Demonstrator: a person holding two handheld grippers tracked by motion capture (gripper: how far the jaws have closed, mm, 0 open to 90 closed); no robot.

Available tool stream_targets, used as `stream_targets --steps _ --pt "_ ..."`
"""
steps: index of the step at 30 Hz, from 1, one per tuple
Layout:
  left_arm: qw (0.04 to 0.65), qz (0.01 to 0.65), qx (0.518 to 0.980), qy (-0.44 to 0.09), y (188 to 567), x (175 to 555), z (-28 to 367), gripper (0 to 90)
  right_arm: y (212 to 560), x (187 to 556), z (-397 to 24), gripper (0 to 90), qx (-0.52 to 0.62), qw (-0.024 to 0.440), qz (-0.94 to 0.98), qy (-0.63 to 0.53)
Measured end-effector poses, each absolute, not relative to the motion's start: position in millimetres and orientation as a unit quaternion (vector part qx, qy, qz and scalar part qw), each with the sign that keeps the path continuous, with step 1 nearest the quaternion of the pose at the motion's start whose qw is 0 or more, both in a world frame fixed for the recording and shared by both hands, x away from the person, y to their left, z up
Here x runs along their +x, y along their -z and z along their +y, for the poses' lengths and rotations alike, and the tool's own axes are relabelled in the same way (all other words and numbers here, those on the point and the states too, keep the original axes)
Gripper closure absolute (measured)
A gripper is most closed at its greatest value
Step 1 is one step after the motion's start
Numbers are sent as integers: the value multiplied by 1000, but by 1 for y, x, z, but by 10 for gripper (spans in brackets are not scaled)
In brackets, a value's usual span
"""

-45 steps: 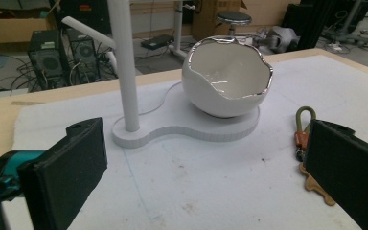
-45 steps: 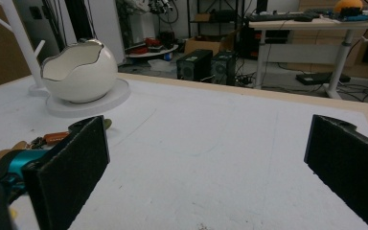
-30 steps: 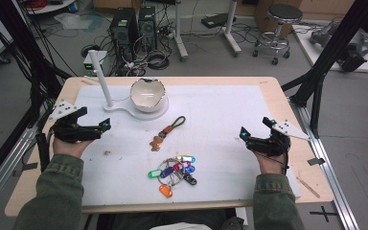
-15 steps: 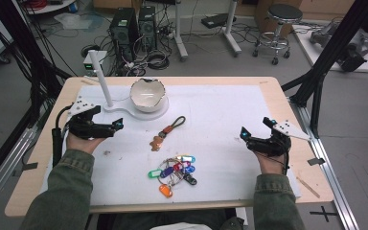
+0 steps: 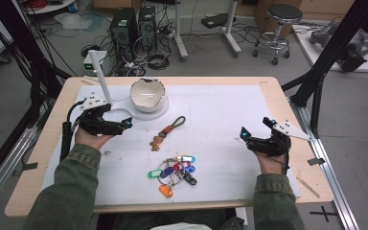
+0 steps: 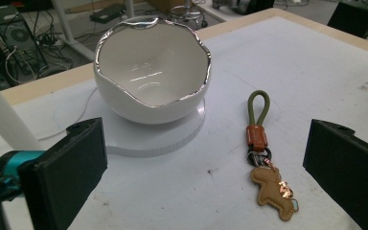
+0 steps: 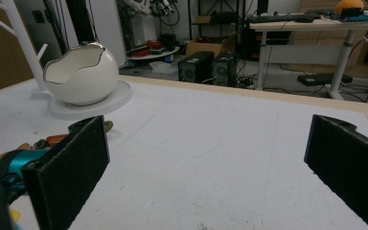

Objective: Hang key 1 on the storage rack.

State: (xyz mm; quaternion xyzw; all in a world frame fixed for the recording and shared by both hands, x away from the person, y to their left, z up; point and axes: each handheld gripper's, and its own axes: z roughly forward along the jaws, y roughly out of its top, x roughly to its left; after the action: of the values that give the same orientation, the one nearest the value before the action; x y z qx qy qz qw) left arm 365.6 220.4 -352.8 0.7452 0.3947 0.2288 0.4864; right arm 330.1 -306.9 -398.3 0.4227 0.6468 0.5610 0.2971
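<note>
A white egg-shaped bowl [image 5: 147, 95] with a silver rim stands on a round white base at the back left of the mat. In front of it lies a keychain [image 5: 169, 132] with a green loop, an orange strap and a tan leather figure. Nearer the person lies a bunch of coloured key tags [image 5: 174, 170]. My left gripper [image 5: 116, 118] is open, left of the keychain and just in front of the bowl's base. In the left gripper view the bowl [image 6: 153, 72] and the keychain [image 6: 264, 158] lie between the spread jaws. My right gripper [image 5: 255, 128] is open and holds nothing, at the mat's right side.
A white branched stand [image 5: 101, 81] rises left of the bowl. The white mat [image 5: 220, 110] covers most of the wooden table [image 5: 287, 96]. In the right gripper view the bowl [image 7: 81, 74] sits far off to the left and the keychain [image 7: 52, 140] peeks from behind the left jaw.
My left gripper has moved forward and to the right, closer to the bowl and the keychain. The right gripper has stayed where it was.
</note>
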Motion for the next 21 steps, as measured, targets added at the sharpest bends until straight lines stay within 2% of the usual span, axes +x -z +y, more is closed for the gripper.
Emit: stream_targets --steps 21 --pt "456 362 790 -192 353 388 176 17 398 330 -307 6 424 293 647 -563"
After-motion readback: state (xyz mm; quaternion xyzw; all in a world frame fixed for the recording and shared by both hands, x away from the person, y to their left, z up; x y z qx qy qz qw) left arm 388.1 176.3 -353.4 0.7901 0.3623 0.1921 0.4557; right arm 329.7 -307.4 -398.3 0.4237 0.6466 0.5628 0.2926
